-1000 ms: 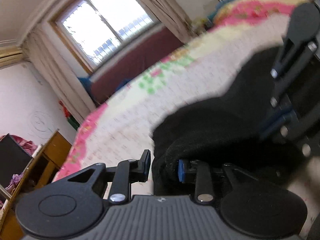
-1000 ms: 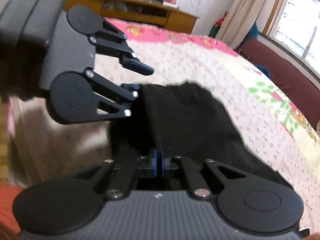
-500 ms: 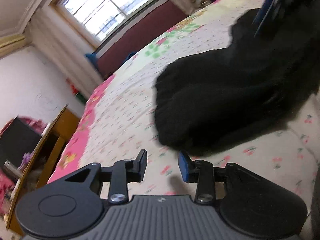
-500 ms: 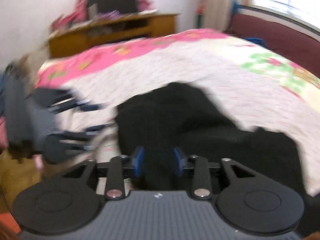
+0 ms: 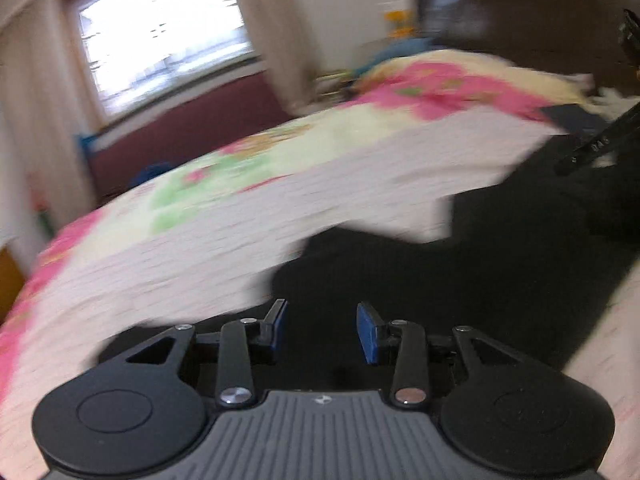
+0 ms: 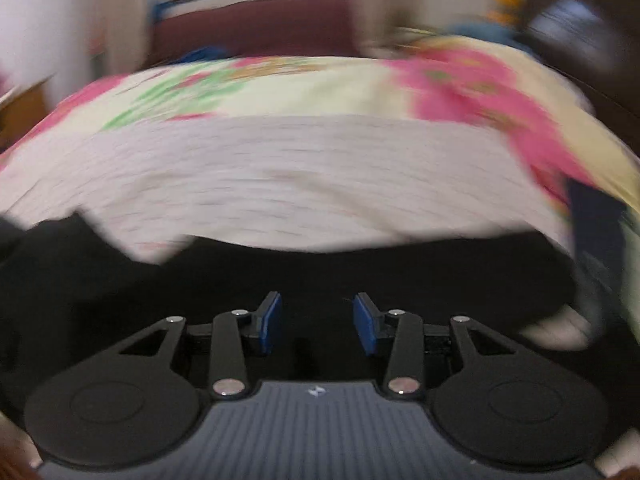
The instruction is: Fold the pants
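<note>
Across the lower half of both frames: the black, soft-fabric pants [image 5: 500, 248] are spread on the bed, with both views smeared by motion blur.
Pants, left wrist view: the dark cloth is seen from the lower centre out to the right edge, its outline stepped against the bedding.
Pants, right wrist view: the cloth [image 6: 360, 268] is laid as a wide band from the left edge to the right, just ahead of the fingers.
Bedding: a white, pink and green floral bedspread [image 5: 248, 200] fills the middle of both frames.
Left gripper [image 5: 322, 330]: black, with blue pads — the jaws are held apart, nothing between them, the pants directly behind.
Right gripper [image 6: 316, 322]: same build — the jaws are spread wide, nothing gripped, over the dark cloth.
Upper left, left wrist view: a bright window [image 5: 160, 36] is seen above a maroon sofa back [image 5: 188, 132].
</note>
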Tool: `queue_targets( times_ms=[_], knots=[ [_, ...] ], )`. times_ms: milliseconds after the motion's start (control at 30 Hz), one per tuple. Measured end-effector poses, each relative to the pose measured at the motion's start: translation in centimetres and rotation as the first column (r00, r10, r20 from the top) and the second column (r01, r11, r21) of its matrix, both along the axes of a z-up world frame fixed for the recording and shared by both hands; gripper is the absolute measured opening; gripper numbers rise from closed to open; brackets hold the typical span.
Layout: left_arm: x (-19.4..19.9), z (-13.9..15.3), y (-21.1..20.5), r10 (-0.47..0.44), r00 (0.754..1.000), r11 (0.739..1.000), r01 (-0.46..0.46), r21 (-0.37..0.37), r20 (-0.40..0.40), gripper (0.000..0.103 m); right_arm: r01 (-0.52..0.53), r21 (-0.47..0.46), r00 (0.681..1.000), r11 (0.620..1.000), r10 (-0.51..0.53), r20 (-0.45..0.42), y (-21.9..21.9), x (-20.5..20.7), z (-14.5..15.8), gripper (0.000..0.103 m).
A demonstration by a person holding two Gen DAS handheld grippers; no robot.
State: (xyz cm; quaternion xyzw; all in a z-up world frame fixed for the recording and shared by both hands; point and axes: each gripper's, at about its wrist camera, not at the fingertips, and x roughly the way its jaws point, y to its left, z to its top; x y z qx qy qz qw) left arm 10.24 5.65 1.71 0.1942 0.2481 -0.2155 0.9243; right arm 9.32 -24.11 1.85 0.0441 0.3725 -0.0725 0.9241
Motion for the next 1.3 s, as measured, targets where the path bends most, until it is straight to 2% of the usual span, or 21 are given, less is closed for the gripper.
queue_targets(
  times_ms=[133,267,367,500,733,767,833,1000,1067,1100,1133,1200,1300],
  knots=[
    [-0.8,-0.9,-7.7,-0.183,0.983,0.983,0.183,0.000,-0.025,0.052,0.210,0.111,0.978,0.971,-0.208,-0.025,-7.9,-3.8,-1.9,0.043],
    [-1.7,-1.5,-13.5,-0.295,0.956,0.953,0.295,0.070,-0.009,0.053,0.281,0.325,0.952,0.903,-0.305,0.025,-12.3,-4.2,-2.3,0.043],
    [-1.5,-2.1,-15.8,-0.317,0.948,0.942,0.318,0.106,-0.029,0.054,0.257,0.411,0.949,0.875,-0.308,0.061,-13.2,-2.9,-3.1,0.043],
    [-1.1,-3.0,-16.9,-0.313,0.949,0.936,0.316,0.157,-0.045,0.054,0.289,0.419,0.939,0.861,-0.340,0.052,-13.6,-0.6,-4.8,0.043],
    [-1.9,-3.5,-18.1,-0.331,0.943,0.923,0.333,0.195,-0.044,0.055,0.343,0.590,0.886,0.731,-0.460,0.055,-16.3,0.9,-7.1,0.043],
    [-1.9,-3.5,-18.2,-0.336,0.941,0.920,0.336,0.201,-0.034,0.055,0.345,0.598,0.881,0.724,-0.469,0.059,-16.3,0.4,-7.0,0.043],
    [-1.8,-3.5,-18.2,-0.345,0.938,0.919,0.344,0.190,-0.030,0.057,0.348,0.580,0.876,0.736,-0.476,0.078,-16.2,-0.3,-7.0,0.041],
    [-1.7,-4.1,-18.4,-0.344,0.938,0.920,0.344,0.187,-0.033,0.059,0.342,0.633,0.863,0.694,-0.499,0.082,-17.1,1.5,-8.0,0.042],
    [-1.6,-4.0,-18.5,-0.339,0.940,0.923,0.340,0.179,-0.038,0.059,0.353,0.634,0.866,0.689,-0.497,0.059,-17.3,2.1,-7.8,0.023],
    [-1.6,-3.9,-18.5,-0.336,0.941,0.924,0.338,0.181,-0.039,0.059,0.347,0.646,0.871,0.680,-0.489,0.047,-17.4,2.1,-7.4,0.007],
    [-1.6,-3.9,-18.5,-0.334,0.942,0.924,0.336,0.185,-0.038,0.059,0.331,0.662,0.874,0.673,-0.484,0.055,-17.4,1.6,-6.8,0.007],
    [-1.6,-3.4,-18.5,-0.337,0.941,0.923,0.337,0.186,-0.033,0.058,0.275,0.670,0.875,0.689,-0.468,0.122,-17.3,0.0,-4.4,0.005],
    [-2.1,-2.1,-17.9,-0.338,0.941,0.929,0.333,0.165,0.006,0.047,0.196,0.630,0.877,0.752,-0.422,0.229,-16.8,-3.3,-0.3,0.005]
  ],
)
